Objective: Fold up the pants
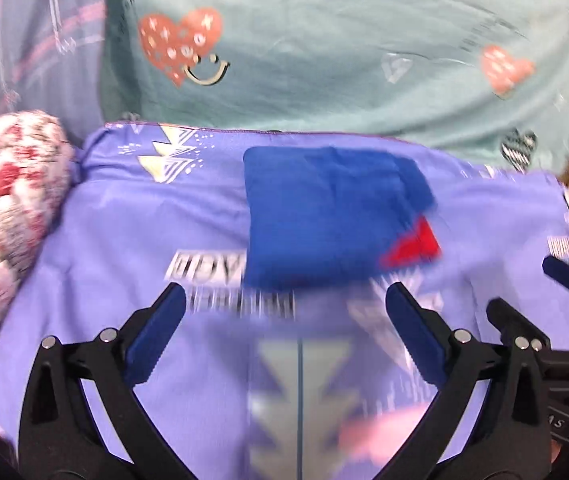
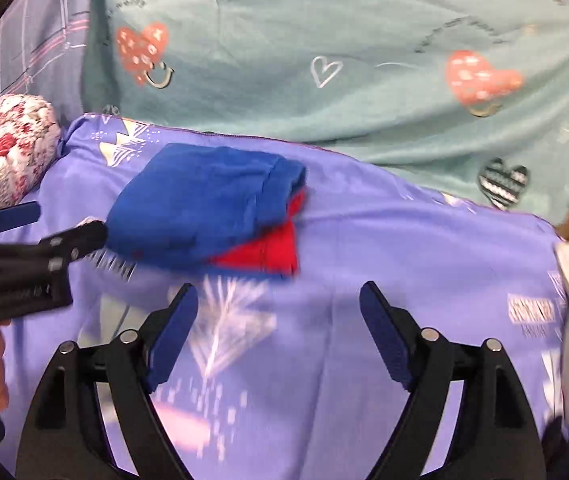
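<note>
1. The pants, blue with a red panel showing at the lower right, lay as a compact folded bundle on the purple sheet of the bed, towards its far edge and nearer the left side than the right.
2. The fold looked finished, or close to it: the layers sat stacked, though the red part stuck out past the blue at one corner.
3. The left claw stood wide open just short of the bundle's near edge, with nothing between its pads and only sheet beneath it.
4. The right claw also stood open and empty, near the bundle's lower right corner and apart from it.
5. In the right view the left claw came in from the left edge, its tip close beside the bundle; whether it touched could not be told.
6. To finish well, the judgement was to keep both claws clear of the stack while pulling away, so no pad snagged a layer and dragged the fold open.
7. A green blanket with hearts lay beyond the far edge, and a floral pillow sat at the far left corner.
</note>
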A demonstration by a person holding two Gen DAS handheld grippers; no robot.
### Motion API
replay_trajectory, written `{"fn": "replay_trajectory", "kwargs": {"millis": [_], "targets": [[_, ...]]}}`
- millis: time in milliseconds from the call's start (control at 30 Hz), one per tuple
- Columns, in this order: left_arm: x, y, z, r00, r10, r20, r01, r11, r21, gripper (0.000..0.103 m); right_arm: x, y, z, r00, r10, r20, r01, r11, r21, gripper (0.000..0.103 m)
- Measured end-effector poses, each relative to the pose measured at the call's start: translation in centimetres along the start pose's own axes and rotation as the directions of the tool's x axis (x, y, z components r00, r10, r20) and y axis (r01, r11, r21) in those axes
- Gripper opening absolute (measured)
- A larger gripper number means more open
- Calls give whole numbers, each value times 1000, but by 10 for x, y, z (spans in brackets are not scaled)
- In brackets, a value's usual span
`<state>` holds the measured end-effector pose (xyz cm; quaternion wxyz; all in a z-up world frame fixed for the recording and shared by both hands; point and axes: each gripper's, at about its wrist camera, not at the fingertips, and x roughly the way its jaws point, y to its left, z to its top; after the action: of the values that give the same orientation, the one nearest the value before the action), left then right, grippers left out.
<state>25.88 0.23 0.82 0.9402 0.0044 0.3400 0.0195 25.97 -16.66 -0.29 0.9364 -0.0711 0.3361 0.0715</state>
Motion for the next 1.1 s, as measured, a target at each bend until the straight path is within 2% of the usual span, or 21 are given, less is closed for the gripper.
{"fn": "replay_trajectory", "kwargs": {"millis": [67, 167, 233, 333, 400, 467, 567, 667, 933, 1100], "targets": [[-26, -15, -28, 1000, -18, 7, 18, 1000, 26, 101, -18, 0, -25, 1000, 17, 0, -17, 1000, 17, 91], [-58, -25, -65, 999, -26, 35, 26, 1000, 10, 101, -42, 1, -59, 1000, -26, 7, 26, 999, 31, 91], [-73, -20, -77, 999, -35, 39, 36, 999, -24, 101, -55, 3, -71, 999, -42, 7, 42, 999, 18, 91], [-74, -17, -86, 999, -47, 28, 49, 995, -82, 101, -73, 4, -80, 995, -101, 26, 101, 995, 1, 92], [-75, -15, -93, 999, 13, 37, -10, 996, -94, 101, -84, 3, -88, 992, -114, 52, 114, 993, 2, 94], [-74, -15, -102, 996, 72, 49, -69, 996, -64, 101, -90, 2, -95, 991, -113, 78, 111, 993, 25, 97], [-66, -11, -115, 995, 99, 33, -97, 993, -65, 101, -86, -2, -107, 996, -64, 65, 58, 995, 80, 98], [-58, -7, -120, 997, 83, -4, -83, 995, -47, 101, -75, 3, -112, 998, -45, 36, 43, 997, 59, 98], [-62, 4, -116, 998, 57, 4, -57, 995, -84, 101, -70, 17, -119, 997, -68, 42, 68, 998, 2, 98], [-67, 1, -116, 999, 43, 18, -41, 996, -73, 101, -73, 18, -118, 997, -57, 56, 57, 998, 4, 98]]}}
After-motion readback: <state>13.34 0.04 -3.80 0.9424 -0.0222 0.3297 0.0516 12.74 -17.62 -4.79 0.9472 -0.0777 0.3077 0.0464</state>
